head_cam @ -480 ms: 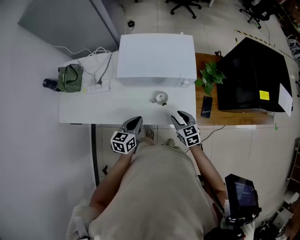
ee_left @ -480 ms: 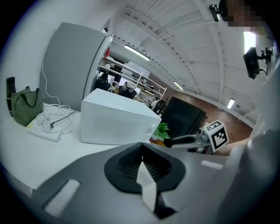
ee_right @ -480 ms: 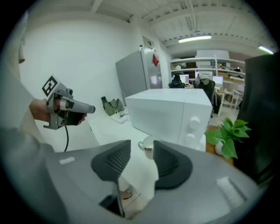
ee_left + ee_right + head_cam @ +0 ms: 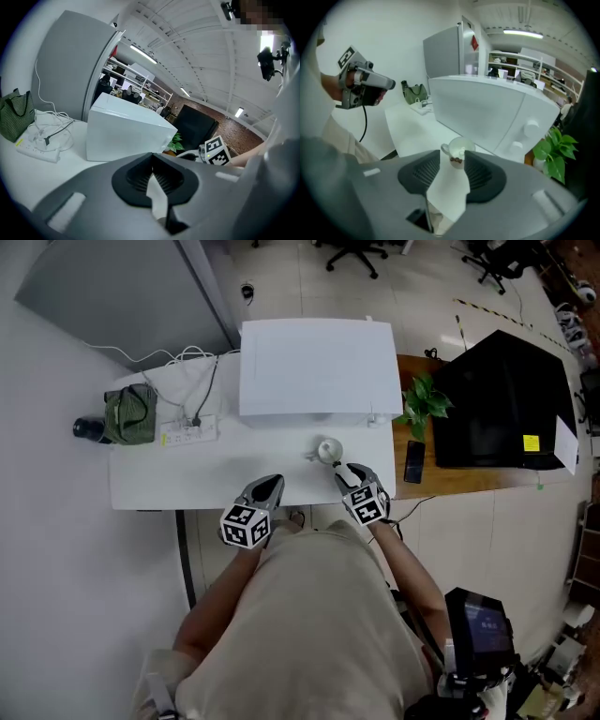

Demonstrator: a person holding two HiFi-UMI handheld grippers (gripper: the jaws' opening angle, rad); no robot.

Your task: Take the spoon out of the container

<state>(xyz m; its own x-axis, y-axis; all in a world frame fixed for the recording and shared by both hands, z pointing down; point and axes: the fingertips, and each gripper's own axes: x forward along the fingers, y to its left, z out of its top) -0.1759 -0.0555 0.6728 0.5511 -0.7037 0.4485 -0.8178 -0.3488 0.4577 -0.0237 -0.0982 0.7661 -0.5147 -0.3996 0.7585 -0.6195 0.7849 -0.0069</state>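
Note:
A small white cup with a handle stands on the white table, just in front of a big white box. In the right gripper view the cup lies straight ahead, framed by the jaw tips; a brown mark shows on its side, and I cannot make out the spoon inside. My right gripper is open and empty, a little short of the cup. My left gripper hovers at the table's near edge with its tips together and nothing between them.
The white box fills the back of the table. A power strip with cables, a green bag and a dark object sit at the left. A plant, a phone and a black case occupy the wooden table at the right.
My right gripper has moved forward and to the left, closer to the cup. The left gripper has stayed at the table's near edge.

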